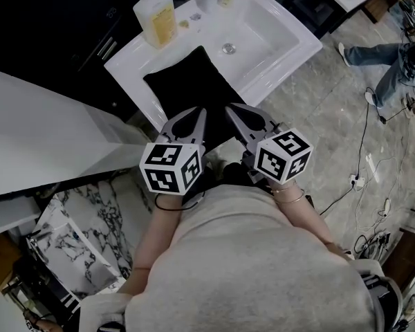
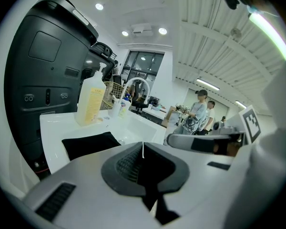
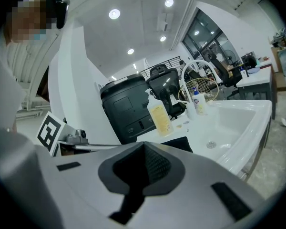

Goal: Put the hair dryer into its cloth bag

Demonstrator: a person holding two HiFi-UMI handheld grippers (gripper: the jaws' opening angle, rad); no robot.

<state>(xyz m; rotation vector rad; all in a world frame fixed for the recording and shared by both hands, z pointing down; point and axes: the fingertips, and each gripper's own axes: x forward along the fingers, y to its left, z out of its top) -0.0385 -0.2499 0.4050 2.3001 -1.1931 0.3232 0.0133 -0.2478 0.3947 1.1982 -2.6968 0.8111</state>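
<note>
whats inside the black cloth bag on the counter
The cloth bag lies flat on the white counter. Its inside cannot be seen; the left gripper and right gripper cover its near end. No hair dryer is in view.

The head view is dim and muted, darkest toward its upper left corner. Its brightest area is the glossy white ceramic sink (image 1: 277, 47), while the flat black cloth bag (image 1: 194, 92) lying on it reads as a featureless dark patch with no visible folds. The grey marble floor (image 1: 325, 109) has a soft sheen and no hard shadows.

Both gripper views are fisheye circles ringed in black, with straight lines bowing near the edges. Light comes from above: small round recessed ceiling lamps (image 3: 114, 14) burn out to white, and a long tube lamp (image 2: 269, 30) smears into glare at the left gripper view's upper right. Surfaces nearest each lens look soft, and the background looks sharper.
</note>
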